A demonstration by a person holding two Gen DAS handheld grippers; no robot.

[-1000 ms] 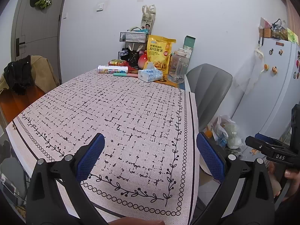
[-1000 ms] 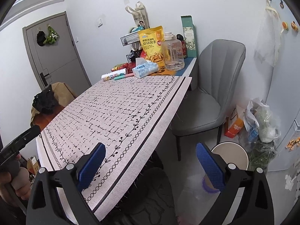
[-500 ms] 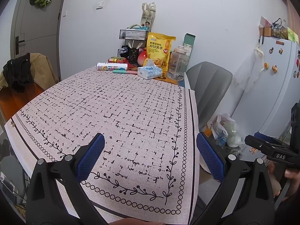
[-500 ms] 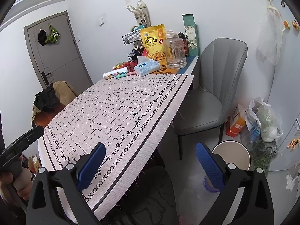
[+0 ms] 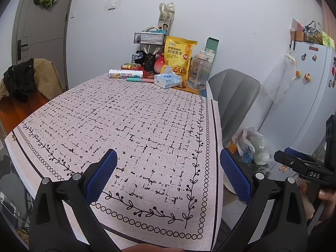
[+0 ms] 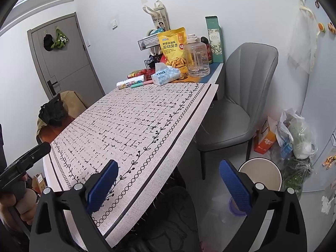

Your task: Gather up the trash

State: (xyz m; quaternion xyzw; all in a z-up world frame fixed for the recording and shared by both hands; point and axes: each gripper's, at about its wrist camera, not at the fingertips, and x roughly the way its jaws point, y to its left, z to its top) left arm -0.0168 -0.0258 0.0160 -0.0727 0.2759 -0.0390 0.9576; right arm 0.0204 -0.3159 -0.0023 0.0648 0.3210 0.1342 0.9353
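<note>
A round white trash bin (image 6: 260, 175) stands on the floor right of the table, just behind my right gripper's right finger. My right gripper (image 6: 168, 187) is open and holds nothing, hovering over the near right corner of the patterned tablecloth (image 6: 134, 121). Over the cloth's near edge (image 5: 147, 138), my left gripper (image 5: 168, 174) is also open with nothing between its blue pads. Each gripper shows in the other's view: the right gripper (image 5: 304, 168) at the right edge, the left gripper (image 6: 25, 159) at the left edge.
At the table's far end stand a tissue pack (image 5: 168, 79), a yellow snack bag (image 5: 179, 56), a clear jar (image 5: 198, 73) and a wire rack (image 5: 150, 38). A grey chair (image 6: 237, 105) sits right of the table, with plastic bags (image 6: 298, 134) and an orange carton (image 6: 264, 142) on the floor.
Both views have shifted only slightly. Both grippers stay open and hold nothing.
</note>
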